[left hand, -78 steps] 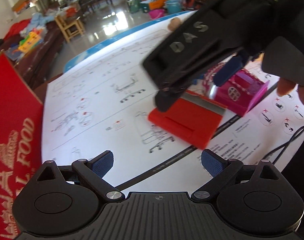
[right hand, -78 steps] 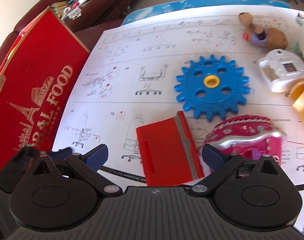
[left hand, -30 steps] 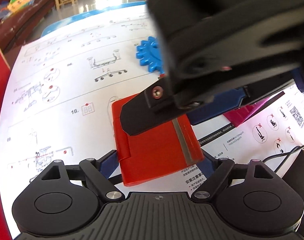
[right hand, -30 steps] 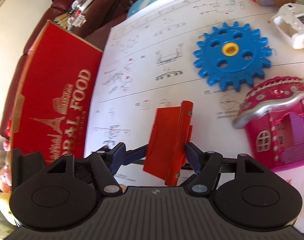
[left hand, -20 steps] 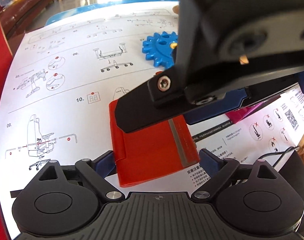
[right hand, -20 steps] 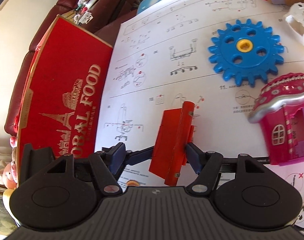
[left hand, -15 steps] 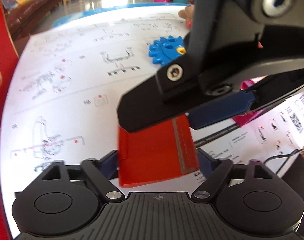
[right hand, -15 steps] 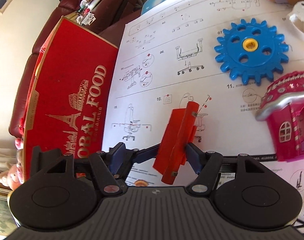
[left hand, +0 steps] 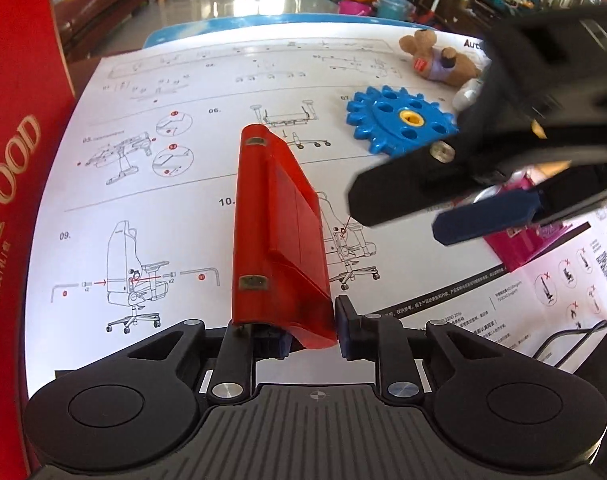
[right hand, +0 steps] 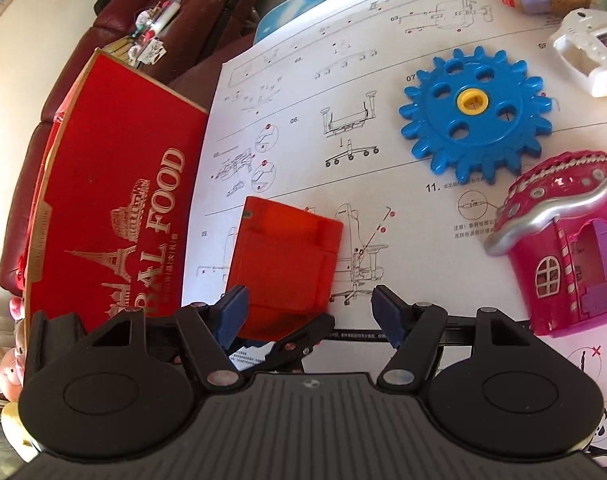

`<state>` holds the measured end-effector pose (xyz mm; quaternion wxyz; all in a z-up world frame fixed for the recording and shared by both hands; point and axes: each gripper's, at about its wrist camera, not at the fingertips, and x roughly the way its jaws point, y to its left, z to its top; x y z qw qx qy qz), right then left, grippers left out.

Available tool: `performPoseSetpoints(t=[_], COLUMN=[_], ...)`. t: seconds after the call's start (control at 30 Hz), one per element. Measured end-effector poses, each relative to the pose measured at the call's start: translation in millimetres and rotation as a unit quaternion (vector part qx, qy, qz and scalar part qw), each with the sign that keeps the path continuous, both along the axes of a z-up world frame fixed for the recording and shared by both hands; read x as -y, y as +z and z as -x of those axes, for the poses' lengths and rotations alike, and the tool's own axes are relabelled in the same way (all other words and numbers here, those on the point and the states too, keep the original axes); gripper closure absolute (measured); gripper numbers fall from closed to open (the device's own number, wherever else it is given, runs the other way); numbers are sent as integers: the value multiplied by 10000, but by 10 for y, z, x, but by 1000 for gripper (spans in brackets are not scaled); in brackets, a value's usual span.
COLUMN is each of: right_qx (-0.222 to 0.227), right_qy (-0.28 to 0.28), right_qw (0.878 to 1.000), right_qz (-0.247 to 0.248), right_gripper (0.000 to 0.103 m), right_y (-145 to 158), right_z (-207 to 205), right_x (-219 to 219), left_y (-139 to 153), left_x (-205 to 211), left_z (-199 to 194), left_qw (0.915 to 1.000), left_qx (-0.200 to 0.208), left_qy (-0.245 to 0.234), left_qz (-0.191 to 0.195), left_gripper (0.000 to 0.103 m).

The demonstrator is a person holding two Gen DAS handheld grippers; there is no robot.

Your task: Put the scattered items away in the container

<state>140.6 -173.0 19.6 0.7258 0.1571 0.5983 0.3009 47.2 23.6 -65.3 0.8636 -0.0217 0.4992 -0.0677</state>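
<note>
Box interior hidden; L claw closing on red panel, R claw open, empty.

gear: blue, yellow hub
panel: red
house: pink, silver trim
box: red, gold lettering
pads: blue

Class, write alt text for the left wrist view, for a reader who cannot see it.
The left tongs are closing on a red plastic piece held on edge above a printed instruction sheet. The right tongs hang open at right, near a blue gear; a red box stands at left.
</note>
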Motion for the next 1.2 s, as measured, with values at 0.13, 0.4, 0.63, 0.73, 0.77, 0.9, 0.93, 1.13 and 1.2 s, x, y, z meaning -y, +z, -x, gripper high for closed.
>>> performPoseSetpoints(t=[0.13, 0.4, 0.63, 0.73, 0.77, 0.9, 0.93, 1.13, 1.2], right_qx=[127, 238, 190, 309, 335, 118, 73, -63, -132], right_qy=[60, 213, 330, 354, 371, 281, 263, 184, 102], right_qw=[9999, 9993, 9979, 9968, 9960, 9971, 9973, 9987, 9991], right_qz=[75, 203, 517, 654, 737, 701, 676, 480, 386], right_gripper=[30, 27, 44, 56, 59, 63, 63, 59, 57], right_y=[49, 37, -186, -189, -195, -258, -269, -258, -263], right_z=[-21, -116, -185, -139, -129, -124, -117, -96, -119], right_x=[-105, -377, -457, -418, -405, -305, -294, -245, -216], left_y=[45, -62, -27, 15, 30, 49, 32, 74, 88], left_x=[96, 447, 494, 450, 428, 350, 369, 441, 435], left_z=[71, 152, 186, 160, 142, 54, 34, 126, 132], left_qw=[9988, 9946, 9924, 9937, 9942, 9963, 9964, 9953, 9957], left_qx=[218, 334, 344, 367, 382, 315, 285, 225, 188], left_qy=[-150, -665, -885, -610, -531, -378, -392, -505, -506], left_qz=[-422, -723, -780, -870, -857, -698, -700, -794, -756], left_gripper=[81, 82, 60, 31, 31, 32, 35, 69, 73])
